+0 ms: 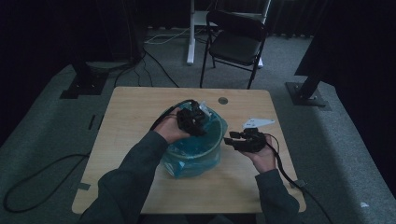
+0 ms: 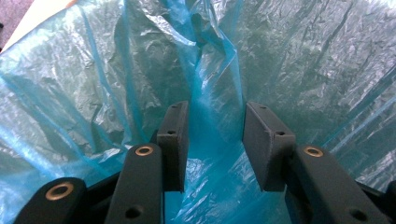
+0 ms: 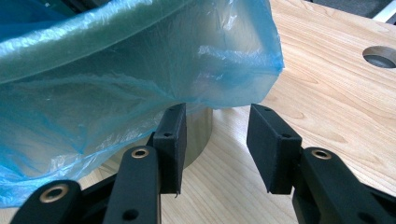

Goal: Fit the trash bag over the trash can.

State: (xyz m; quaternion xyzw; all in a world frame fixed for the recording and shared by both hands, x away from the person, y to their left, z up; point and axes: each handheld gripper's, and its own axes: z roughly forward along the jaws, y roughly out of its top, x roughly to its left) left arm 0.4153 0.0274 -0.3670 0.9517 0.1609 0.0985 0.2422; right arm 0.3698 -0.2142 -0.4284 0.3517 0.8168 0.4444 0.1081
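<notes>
We read no writing anywhere. Our left gripper (image 2: 212, 140), jaws apart, reaches inside the blue bag (image 2: 116, 70) lining the bin (image 3: 198, 135); our right gripper (image 3: 217, 144), jaws apart, sits just beside its overhang on the surface (image 3: 336, 93).

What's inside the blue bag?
The left gripper reaches down inside the blue bag, jaws open among its crinkly folds. The bag lines a round bin. The bottom is hidden by plastic, so anything down there can't be seen.

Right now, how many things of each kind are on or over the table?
Bin: 1
Blue bag: 1
Grippers: 2, left gripper inside the bag, right gripper beside the bin
Total: 4
</notes>
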